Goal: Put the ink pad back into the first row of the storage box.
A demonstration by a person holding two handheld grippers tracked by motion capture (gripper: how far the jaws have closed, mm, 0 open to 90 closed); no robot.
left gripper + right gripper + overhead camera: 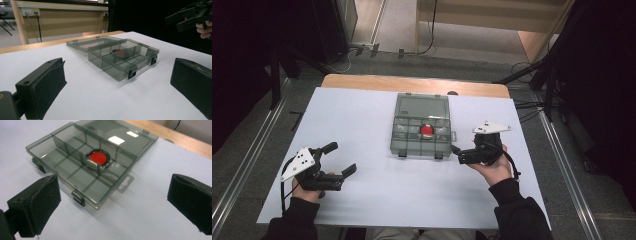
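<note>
A smoky clear compartment box [409,142] lies open in the middle of the white table, its lid [421,106] folded flat behind it. In a middle compartment sits a round red disc in a metal rim [426,131]. My left gripper [341,158] rests open at the front left, well away from the box [125,62], and the red disc [120,53] lies ahead of it. My right gripper [457,154] is held just right of the box's front corner, pointing at it. In the right gripper view its jaws stand wide open [112,220] over the box [62,167] and red disc [98,158].
A white sheet [377,195] covers the wooden table [362,81], whose bare back edge shows. Grey floor, metal rails and cables surround the table. The other hand's gripper [186,17] shows at the top right of the left gripper view.
</note>
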